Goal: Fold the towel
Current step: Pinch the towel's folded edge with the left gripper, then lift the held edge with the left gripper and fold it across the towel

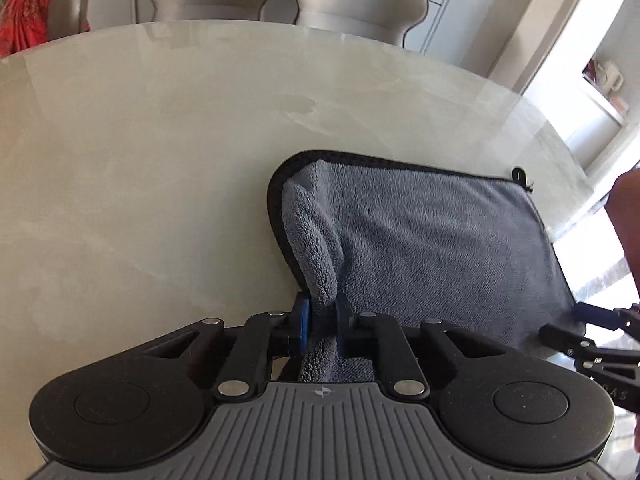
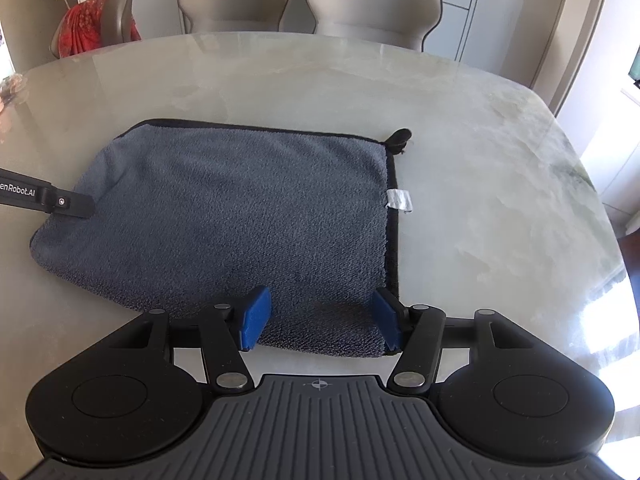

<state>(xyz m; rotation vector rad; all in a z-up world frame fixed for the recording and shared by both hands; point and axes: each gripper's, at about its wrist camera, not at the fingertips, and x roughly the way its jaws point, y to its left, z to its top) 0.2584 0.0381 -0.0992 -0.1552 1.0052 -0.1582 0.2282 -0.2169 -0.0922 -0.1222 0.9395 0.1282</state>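
A: While the left gripper (image 1: 323,322) pinches a bunched fold at the near left edge of the grey towel (image 2: 240,216), the right gripper (image 2: 318,320) stands half open astride the near right corner, gripping nothing.

B: If only one side lifts, the fold may skew. The table (image 2: 480,184) around is bare; the chairs (image 2: 312,0) stand well apart.

Pale marble table (image 2: 460,128), grey chairs (image 2: 372,0) behind, sunlight from the right
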